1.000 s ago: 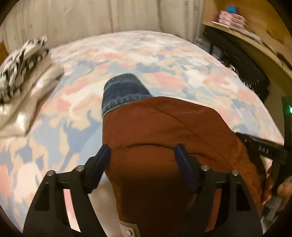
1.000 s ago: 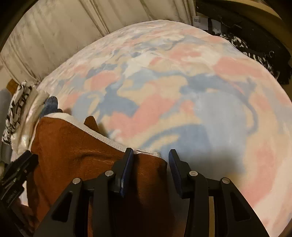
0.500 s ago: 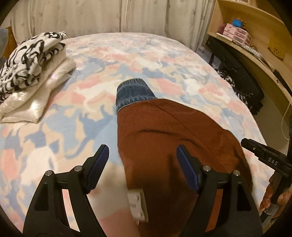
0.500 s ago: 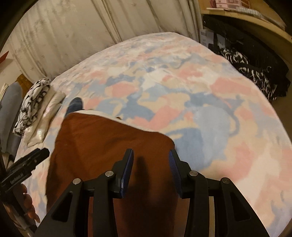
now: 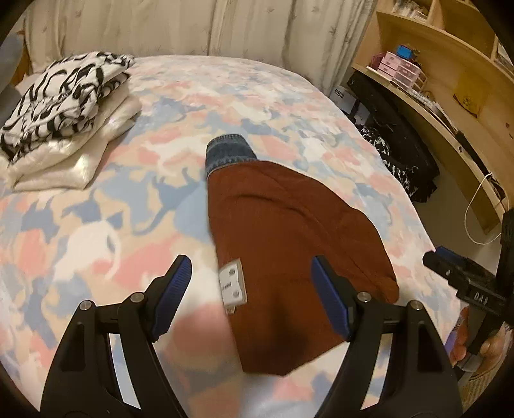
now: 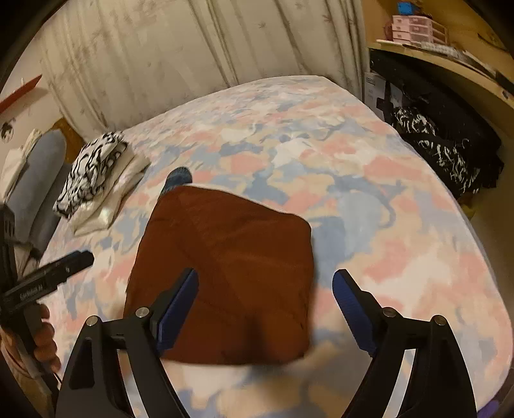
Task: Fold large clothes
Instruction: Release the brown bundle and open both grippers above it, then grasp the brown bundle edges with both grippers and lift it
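A rust-brown garment lies folded flat on the patterned bed, with a white label at its near left edge and a blue denim cuff sticking out at its far end. It also shows in the right wrist view, with the cuff beyond it. My left gripper is open and empty above the garment's near end. My right gripper is open and empty above the garment's near right part. Each gripper shows at the edge of the other's view.
A stack of folded clothes, zebra print on cream, sits at the bed's far left. Curtains hang behind the bed. A wooden shelf unit and dark clothes stand along the right side.
Both grippers have risen and pulled back from the garment. The right gripper has opened and let go of the brown garment, which now lies flat and folded.
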A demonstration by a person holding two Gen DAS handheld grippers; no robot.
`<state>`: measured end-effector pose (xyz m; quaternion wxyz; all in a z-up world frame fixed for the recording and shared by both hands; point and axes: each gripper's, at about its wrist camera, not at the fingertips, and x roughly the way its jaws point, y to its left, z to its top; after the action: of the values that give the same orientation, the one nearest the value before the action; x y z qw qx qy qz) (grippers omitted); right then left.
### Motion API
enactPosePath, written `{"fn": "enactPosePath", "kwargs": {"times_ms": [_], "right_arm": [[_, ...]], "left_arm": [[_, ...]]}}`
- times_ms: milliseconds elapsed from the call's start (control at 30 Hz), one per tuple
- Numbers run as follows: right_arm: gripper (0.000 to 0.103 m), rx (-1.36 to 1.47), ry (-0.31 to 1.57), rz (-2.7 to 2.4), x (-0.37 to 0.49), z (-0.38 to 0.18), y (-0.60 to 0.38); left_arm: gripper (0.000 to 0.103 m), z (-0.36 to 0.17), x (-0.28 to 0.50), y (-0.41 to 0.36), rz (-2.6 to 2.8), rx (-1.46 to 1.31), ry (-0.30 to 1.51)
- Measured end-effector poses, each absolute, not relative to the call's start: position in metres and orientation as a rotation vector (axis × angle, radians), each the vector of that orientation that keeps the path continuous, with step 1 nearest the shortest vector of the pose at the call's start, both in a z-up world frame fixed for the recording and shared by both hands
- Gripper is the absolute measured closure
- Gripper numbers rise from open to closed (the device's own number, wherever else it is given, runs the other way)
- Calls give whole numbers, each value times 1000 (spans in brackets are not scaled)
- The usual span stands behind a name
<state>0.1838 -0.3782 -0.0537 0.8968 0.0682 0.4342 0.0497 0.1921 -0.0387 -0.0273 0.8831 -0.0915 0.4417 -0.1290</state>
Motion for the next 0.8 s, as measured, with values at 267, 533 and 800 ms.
{"fn": "enactPosePath", "kwargs": {"times_ms": [267, 533, 800], "right_arm": [[14, 74, 942, 109, 134, -45, -371], [14, 73, 1004, 143, 118, -63, -386], [14, 280, 1142, 231, 162, -122, -423]], "left_arm": [[29, -41, 173, -30, -273, -195, 1033], [29, -63, 165, -25, -358, -233, 1097], [29, -115, 198, -39, -436, -380, 1222]]}}
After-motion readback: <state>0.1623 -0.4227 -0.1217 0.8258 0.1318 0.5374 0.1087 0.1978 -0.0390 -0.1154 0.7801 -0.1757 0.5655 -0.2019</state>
